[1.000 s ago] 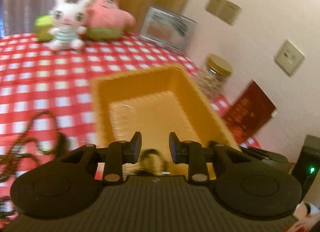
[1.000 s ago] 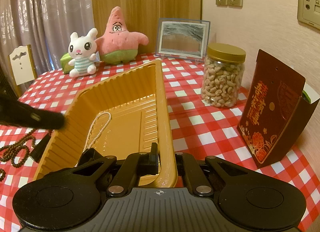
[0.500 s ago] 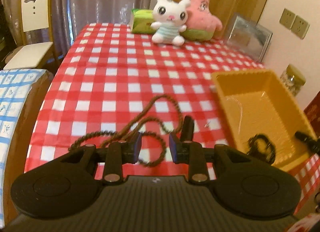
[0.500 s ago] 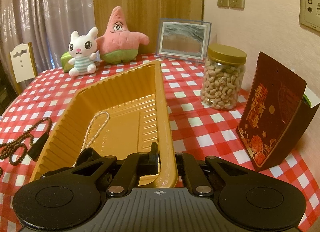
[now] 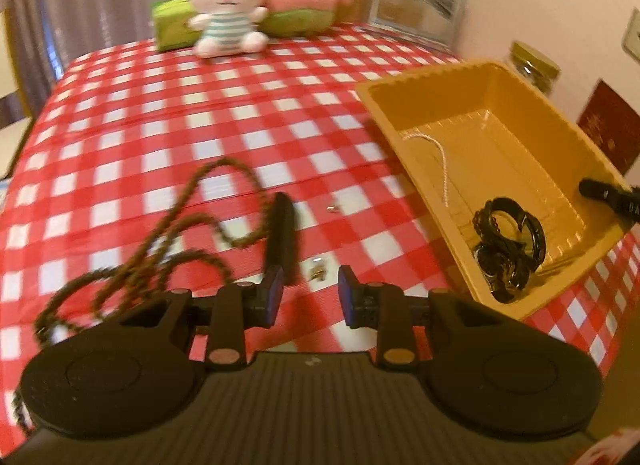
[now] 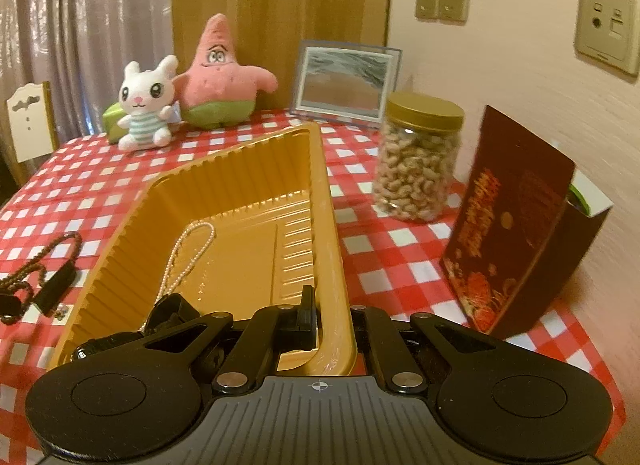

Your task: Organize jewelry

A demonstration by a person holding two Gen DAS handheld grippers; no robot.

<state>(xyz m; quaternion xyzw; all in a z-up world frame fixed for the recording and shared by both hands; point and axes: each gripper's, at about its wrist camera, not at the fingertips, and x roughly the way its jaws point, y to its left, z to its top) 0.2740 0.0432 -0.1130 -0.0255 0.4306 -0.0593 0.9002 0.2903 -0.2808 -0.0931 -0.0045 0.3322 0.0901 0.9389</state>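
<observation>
The left gripper (image 5: 310,295) hangs low over the checked desk (image 5: 240,105) with its jaws parted and nothing between them. Just ahead of it lies a brown beaded necklace (image 5: 192,225) in loose loops, with a dark tassel (image 5: 282,233) at its end, and two small metal bits (image 5: 320,268) lie beside that on the cloth. The right gripper (image 6: 334,319) is clamped on the near rim of the yellow tray (image 6: 332,225), one finger inside the wall and one outside. Inside the tray a thin pearl chain (image 6: 184,253) lies along the floor, and a heap of black bracelets (image 5: 508,241) sits in the near corner. Behind the tray stand a jar of nuts (image 6: 418,161) and a dark red box (image 6: 516,225); a white bunny (image 6: 146,105) and a pink starfish plush (image 6: 220,73) sit at the far edge of the desk.
</observation>
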